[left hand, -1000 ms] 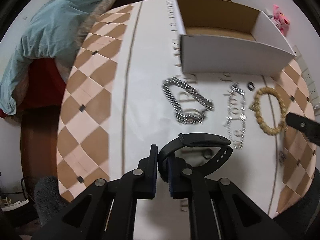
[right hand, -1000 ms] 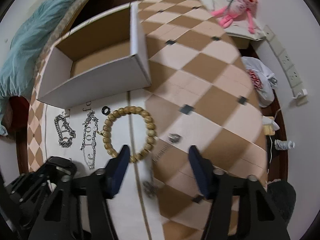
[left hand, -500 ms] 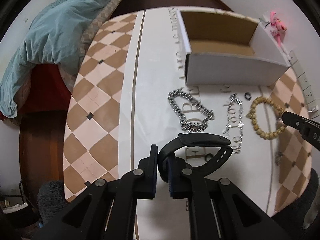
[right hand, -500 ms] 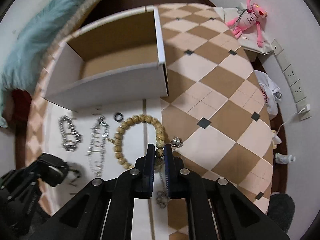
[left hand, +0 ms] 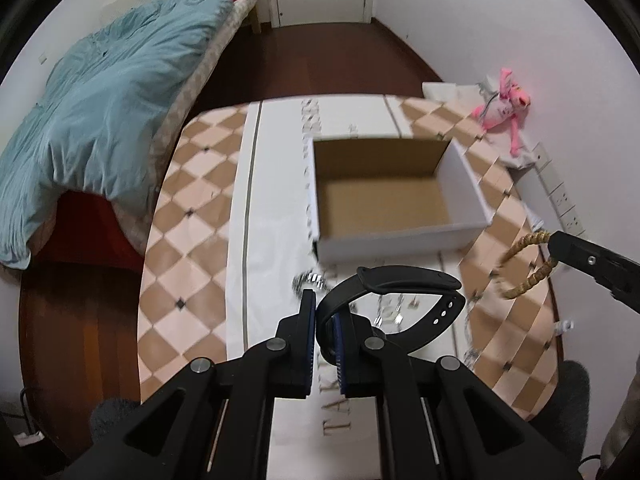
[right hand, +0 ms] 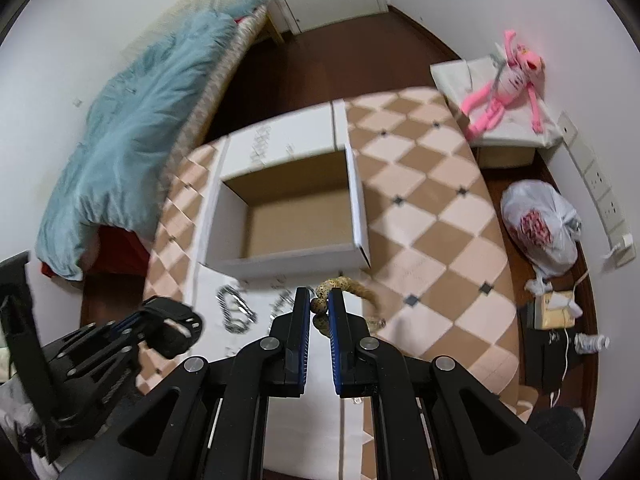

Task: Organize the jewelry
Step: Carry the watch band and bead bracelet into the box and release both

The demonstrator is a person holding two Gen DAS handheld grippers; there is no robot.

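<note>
My left gripper (left hand: 325, 300) is shut on a black watch band (left hand: 404, 280) and holds it above the table. My right gripper (right hand: 319, 300) is shut on a wooden bead bracelet (right hand: 352, 286), lifted off the table; the bracelet also hangs in the left wrist view (left hand: 528, 268). An open white cardboard box (left hand: 464, 184) stands beyond both grippers; it also shows in the right wrist view (right hand: 356, 196). Silver chains (right hand: 236, 308) lie on the white cloth in front of the box.
The table (right hand: 440, 240) has a checkered top with a white runner (left hand: 272, 216). A bed with a blue quilt (left hand: 100, 92) is at the left. A pink plush toy (right hand: 508, 84) and a plastic bag (right hand: 540, 228) sit at the right.
My right gripper closed on the bead bracelet and lifted it. Both grippers have risen and pulled back from the table, the left still holding the watch band.
</note>
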